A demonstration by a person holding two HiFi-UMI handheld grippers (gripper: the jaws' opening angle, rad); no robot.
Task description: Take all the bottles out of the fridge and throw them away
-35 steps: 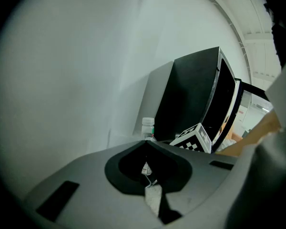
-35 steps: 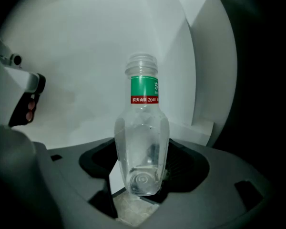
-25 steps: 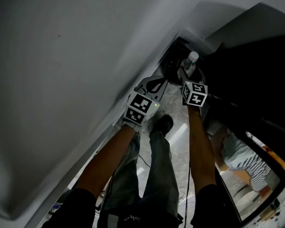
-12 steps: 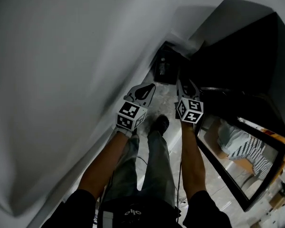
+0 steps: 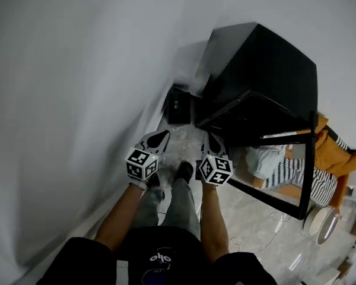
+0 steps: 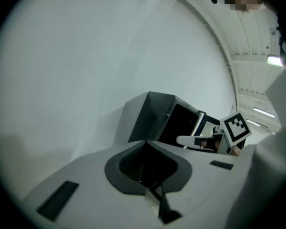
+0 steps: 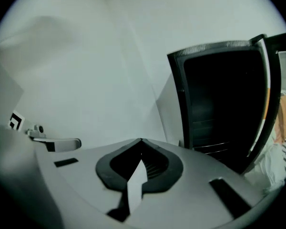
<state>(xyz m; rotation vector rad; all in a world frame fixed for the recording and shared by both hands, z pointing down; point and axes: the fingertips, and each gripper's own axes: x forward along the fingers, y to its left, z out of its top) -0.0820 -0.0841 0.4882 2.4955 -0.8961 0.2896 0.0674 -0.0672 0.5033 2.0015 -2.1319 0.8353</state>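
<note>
No bottle shows in any view. In the head view, my left gripper (image 5: 160,136) and right gripper (image 5: 210,139) are held side by side above the floor, both pointing toward a small dark bin (image 5: 179,104) by the wall. The right jaws have just been closing and now meet at their tips with nothing between them (image 7: 141,140). The left jaws (image 6: 145,141) also touch, empty. The black fridge (image 5: 267,70) stands to the right with its glass door (image 5: 285,177) swung open. It also appears as the fridge (image 6: 155,116) and the fridge (image 7: 219,104).
A white wall (image 5: 65,100) runs along the left. The person's legs and a dark shoe (image 5: 183,171) are below the grippers on the pale marbled floor. Striped and orange fabric (image 5: 332,153) lies past the door. A thin cable (image 5: 273,218) trails on the floor.
Both grippers rose and drew back from the bin. The white-capped bottle seen by the right gripper a second ago is gone from view. The right jaws went from open to shut.
</note>
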